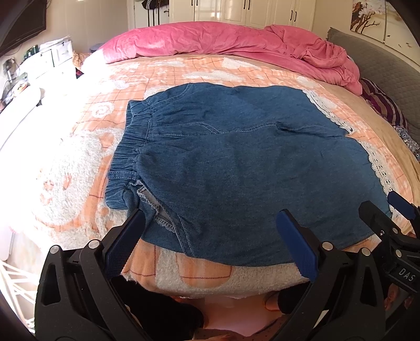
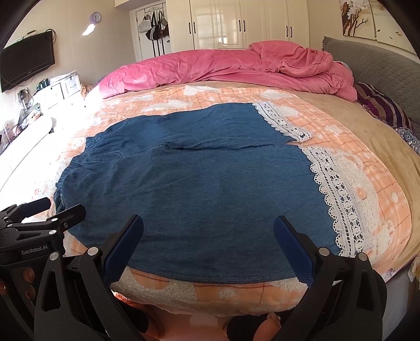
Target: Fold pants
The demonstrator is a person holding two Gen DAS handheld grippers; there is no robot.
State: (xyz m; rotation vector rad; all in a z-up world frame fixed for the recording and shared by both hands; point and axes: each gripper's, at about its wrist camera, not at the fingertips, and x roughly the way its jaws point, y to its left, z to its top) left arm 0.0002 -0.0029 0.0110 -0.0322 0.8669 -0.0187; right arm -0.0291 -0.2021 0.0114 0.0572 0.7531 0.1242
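Blue denim pants [image 1: 236,162] with white lace hems [image 1: 378,162] lie flat on the bed, elastic waistband [image 1: 126,147] to the left. They also show in the right wrist view [image 2: 199,188], with the lace hems [image 2: 338,194] at the right. My left gripper [image 1: 210,228] is open and empty, hovering over the near edge of the pants by the waistband end. My right gripper [image 2: 208,230] is open and empty over the near edge toward the hem end. Each gripper shows in the other's view: the right one [image 1: 393,209] and the left one [image 2: 55,209].
The bed has an orange-and-white fleece blanket [image 1: 78,168]. A rumpled pink duvet [image 1: 236,42] lies along the far side. A striped pillow [image 2: 380,105] and grey headboard [image 2: 380,63] are at the right. White wardrobes [image 2: 249,23] stand behind; a TV [image 2: 26,63] hangs at left.
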